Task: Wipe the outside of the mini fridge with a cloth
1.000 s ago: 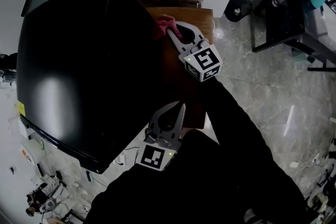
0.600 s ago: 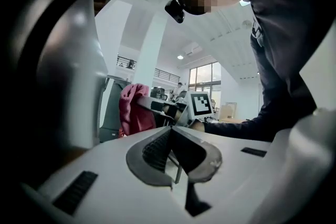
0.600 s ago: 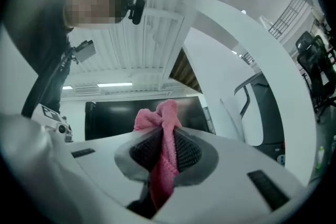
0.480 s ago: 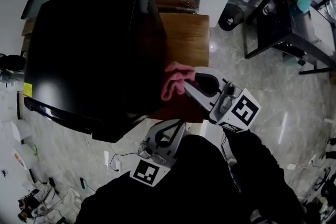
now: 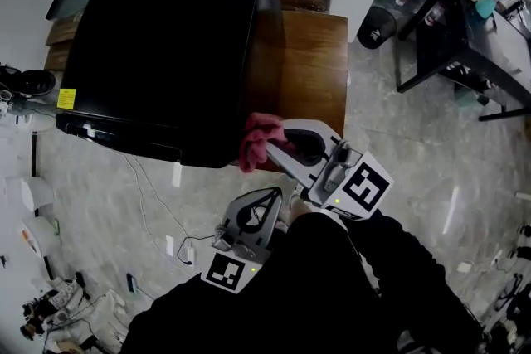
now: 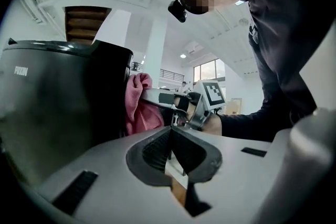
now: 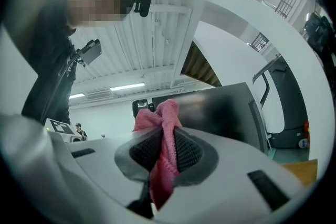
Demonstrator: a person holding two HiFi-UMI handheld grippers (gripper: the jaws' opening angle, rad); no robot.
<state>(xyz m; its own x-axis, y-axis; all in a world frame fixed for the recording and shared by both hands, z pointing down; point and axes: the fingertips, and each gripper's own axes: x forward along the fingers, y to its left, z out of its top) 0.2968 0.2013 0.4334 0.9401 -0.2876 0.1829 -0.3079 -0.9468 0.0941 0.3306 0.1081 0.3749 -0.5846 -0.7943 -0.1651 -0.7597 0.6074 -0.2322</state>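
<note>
Two handheld grippers show from above, both close to the person's dark-sleeved body. The right gripper point(image 5: 275, 145) has its jaws clamped tight on a pink cloth point(image 5: 259, 141), with a bunch of fabric standing out past the jaw tips and a tail hanging down behind them. Straight ahead of those tips, the bunched cloth presses against the black mini fridge point(image 5: 166, 37), at the nearest corner of its side wall. The fridge stands on a wooden table point(image 5: 309, 62), whose bare part lies beyond the right gripper.

The left gripper point(image 5: 276, 195) sits just below and to the left of the right one, well short of the fridge. Its jaws are pressed together with nothing between them. It plays no part in the wiping at this moment.

Judging from this, the wiping is under way, with the cloth in contact at one corner. The glossy black surfaces give no sign of which parts are already clean. The broad top, the front door and the far faces all lie beyond the cloth and probably still need passes.
</note>
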